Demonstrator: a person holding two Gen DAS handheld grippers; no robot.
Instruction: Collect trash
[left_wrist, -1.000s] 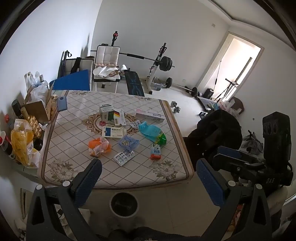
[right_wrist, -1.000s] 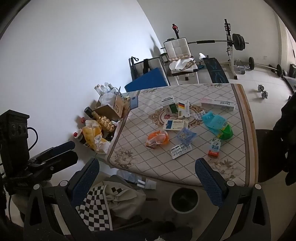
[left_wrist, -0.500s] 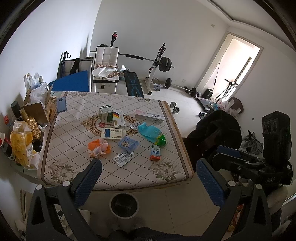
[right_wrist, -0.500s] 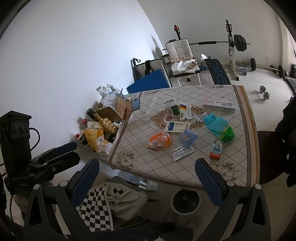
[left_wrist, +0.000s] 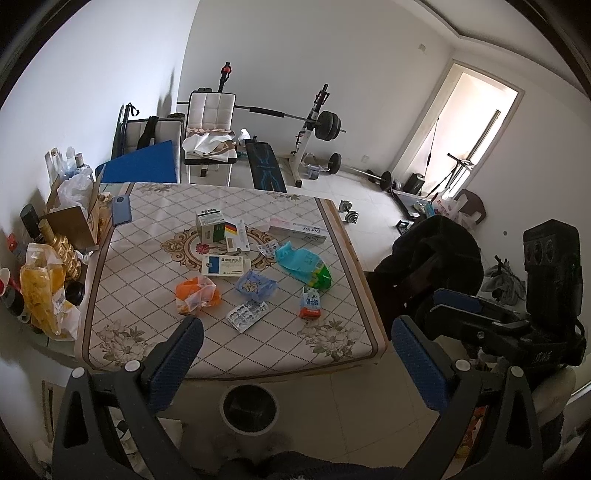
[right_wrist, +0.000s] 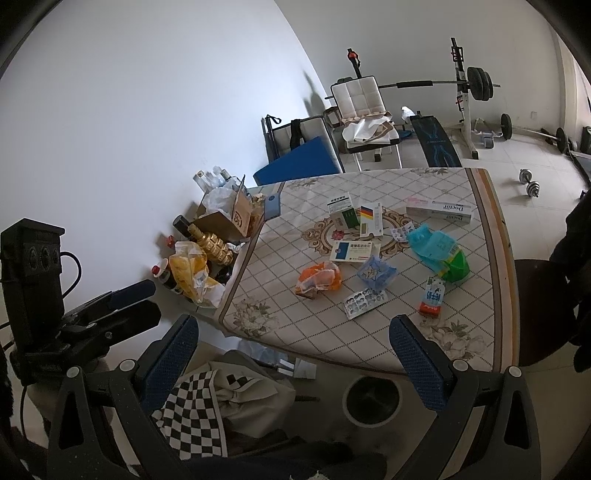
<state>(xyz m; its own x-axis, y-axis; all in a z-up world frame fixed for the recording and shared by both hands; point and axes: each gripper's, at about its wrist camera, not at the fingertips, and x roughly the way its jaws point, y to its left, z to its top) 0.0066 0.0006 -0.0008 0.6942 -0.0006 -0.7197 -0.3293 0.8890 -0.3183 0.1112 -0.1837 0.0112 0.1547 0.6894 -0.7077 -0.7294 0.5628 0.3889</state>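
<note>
Both claws gape above the littered table (left_wrist: 229, 354) in a gym room.

Bin (left_wrist: 249, 408) interior dark — contents unreadable; box (left_wrist: 226, 264) print too small.

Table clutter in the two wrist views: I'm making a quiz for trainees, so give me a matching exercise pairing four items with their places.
1. orange crumpled plastic bag
2. silver blister pack
3. round dark waste bin
4. long white toothpaste box

A. on the floor by the table's near edge
B. near the table's far right side
C. left of the blue wrapper
D. in front of the blue wrapper

Pairs: 1-C, 2-D, 3-A, 4-B
</note>
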